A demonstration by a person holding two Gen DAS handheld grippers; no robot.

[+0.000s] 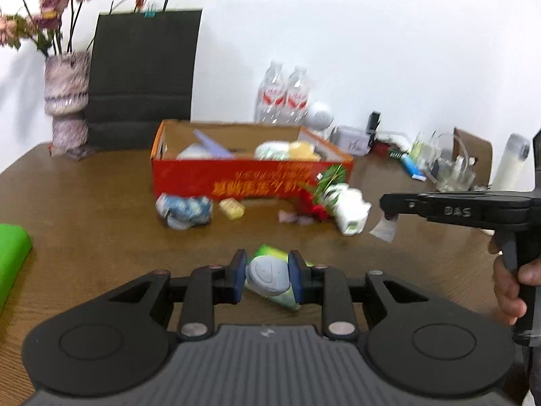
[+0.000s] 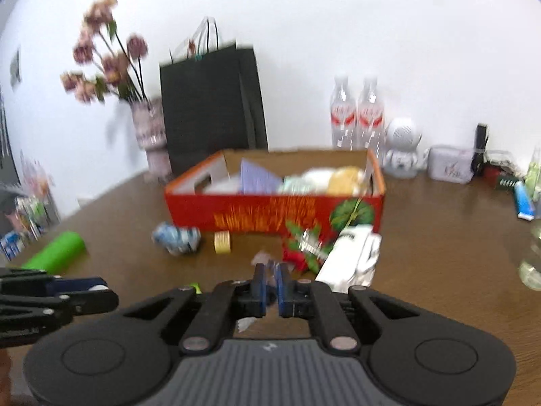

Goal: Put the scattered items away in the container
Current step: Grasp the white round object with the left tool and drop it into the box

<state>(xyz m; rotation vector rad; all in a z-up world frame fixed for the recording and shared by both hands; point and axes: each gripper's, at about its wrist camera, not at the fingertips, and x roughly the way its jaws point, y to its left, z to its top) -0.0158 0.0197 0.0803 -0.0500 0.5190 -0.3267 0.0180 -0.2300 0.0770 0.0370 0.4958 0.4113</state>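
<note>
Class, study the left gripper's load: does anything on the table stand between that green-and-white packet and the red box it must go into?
Partly. The left gripper holds the green-and-white packet; the red box lies ahead, open-topped. A blue-white crumpled wrapper and yellow block lie before its front wall, low enough to pass over.

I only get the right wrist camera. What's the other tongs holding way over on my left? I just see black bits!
Observer: The left tongs are shut on a green-and-white soft pack with a grey flip lid.
Operator: Wow! And is something stuck in my tongs?
Observer: Yes. In the left wrist view, a small clear wrapper scrap dangles from the shut tips of the right tongs.
Operator: Who's holding my tongs?
Observer: A person's hand is wrapped around the black handle.
</note>
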